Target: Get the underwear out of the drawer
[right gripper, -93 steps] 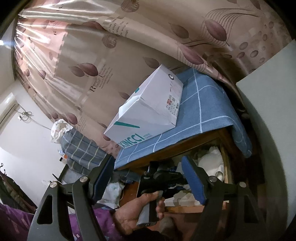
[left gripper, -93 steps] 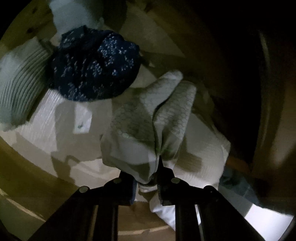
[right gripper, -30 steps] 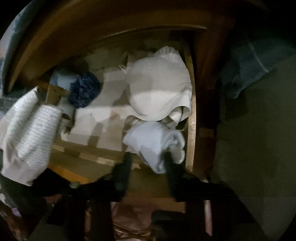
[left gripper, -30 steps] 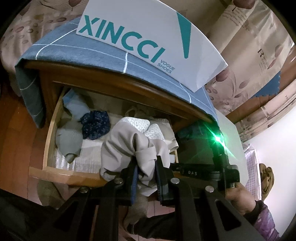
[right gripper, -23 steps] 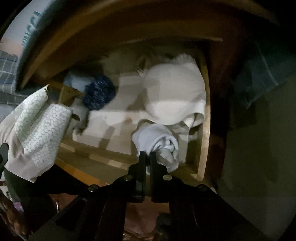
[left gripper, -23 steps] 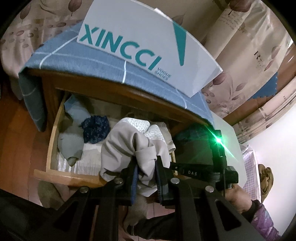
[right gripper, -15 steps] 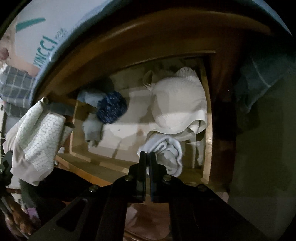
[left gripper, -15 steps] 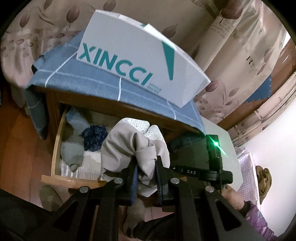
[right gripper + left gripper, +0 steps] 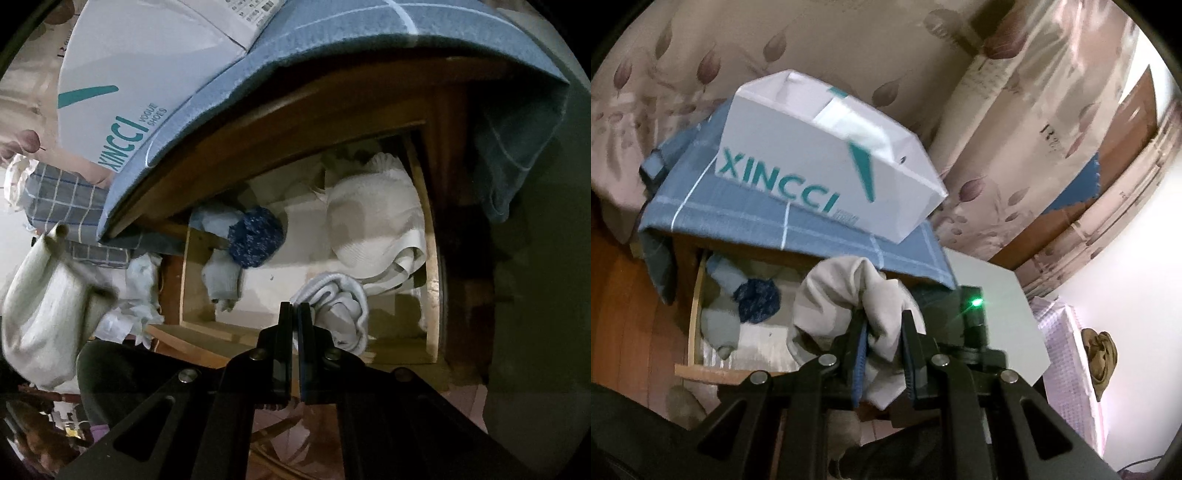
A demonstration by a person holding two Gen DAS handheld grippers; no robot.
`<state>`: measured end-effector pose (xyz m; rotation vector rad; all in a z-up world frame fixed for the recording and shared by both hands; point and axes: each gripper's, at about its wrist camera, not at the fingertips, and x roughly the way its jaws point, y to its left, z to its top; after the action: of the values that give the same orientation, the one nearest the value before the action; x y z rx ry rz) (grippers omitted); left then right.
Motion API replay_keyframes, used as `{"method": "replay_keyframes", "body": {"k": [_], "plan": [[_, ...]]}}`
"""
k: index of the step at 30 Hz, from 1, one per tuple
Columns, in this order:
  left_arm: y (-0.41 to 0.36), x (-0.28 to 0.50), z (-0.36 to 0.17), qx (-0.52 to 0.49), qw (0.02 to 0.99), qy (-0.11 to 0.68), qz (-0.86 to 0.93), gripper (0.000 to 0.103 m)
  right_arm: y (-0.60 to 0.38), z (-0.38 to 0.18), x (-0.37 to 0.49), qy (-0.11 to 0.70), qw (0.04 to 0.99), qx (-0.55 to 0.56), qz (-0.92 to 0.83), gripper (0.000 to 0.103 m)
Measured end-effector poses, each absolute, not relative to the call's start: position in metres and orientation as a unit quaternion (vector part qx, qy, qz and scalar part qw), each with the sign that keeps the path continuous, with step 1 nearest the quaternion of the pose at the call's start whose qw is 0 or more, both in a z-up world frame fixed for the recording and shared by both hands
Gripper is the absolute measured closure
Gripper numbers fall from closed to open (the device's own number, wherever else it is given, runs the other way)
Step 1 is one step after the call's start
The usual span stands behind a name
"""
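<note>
A leaf-patterned curtain [image 9: 849, 48] backs a wooden nightstand [image 9: 332, 122] draped with a blue checked cloth [image 9: 738, 218], on which rests a white shoebox [image 9: 827, 158] lettered XINCCI. Below the cloth the drawer [image 9: 199, 325] stands pulled out over a reddish wood floor [image 9: 624, 314]. The left gripper [image 9: 882, 332] is raised in front of the nightstand, above the drawer's front edge; its two fingers [image 9: 858, 343] are clamped on a bunched beige-grey pair of underwear [image 9: 849, 295], the fabric filling the narrow gap between the blue pads and spilling over both sides and below. The same garment appears at the left edge of the right wrist view [image 9: 40, 317], outside the drawer. The right gripper [image 9: 294, 314] sits at the drawer's front rail with its fingers [image 9: 284, 325] pressed nearly together, only a thin slit between them; a rolled white-grey garment [image 9: 343, 306] lies directly beyond the tips, and whether a fold of it is pinched cannot be told. Inside the drawer, a large cream knitted garment [image 9: 373, 225] occupies the right rear, touching the rolled piece; a navy speckled ball of fabric [image 9: 255, 236] lies left of centre, with a pale grey folded item [image 9: 221, 277] just beside it and a light blue piece [image 9: 214, 218] behind. A white surface [image 9: 997, 306] stands to the right of the nightstand, and a green indicator light [image 9: 977, 302] glows on the right-hand device.
</note>
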<state>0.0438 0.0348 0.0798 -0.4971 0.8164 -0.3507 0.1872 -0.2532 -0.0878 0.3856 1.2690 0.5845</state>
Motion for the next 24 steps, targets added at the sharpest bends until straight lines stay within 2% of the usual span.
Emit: {"method": "replay_keyframes", "body": {"k": [10,24], "plan": [[0.027,0.076,0.148,-0.203,0.905,0.330,-0.177,0.088,-0.252,-0.091,0.188,0.578,0.749,0.185,0.267,0.100],[0.047,0.097,0.097,-0.211,0.888,0.379,-0.155,0.088,-0.259,-0.074,0.182,0.550,0.753,0.221,0.287,0.100]]}}
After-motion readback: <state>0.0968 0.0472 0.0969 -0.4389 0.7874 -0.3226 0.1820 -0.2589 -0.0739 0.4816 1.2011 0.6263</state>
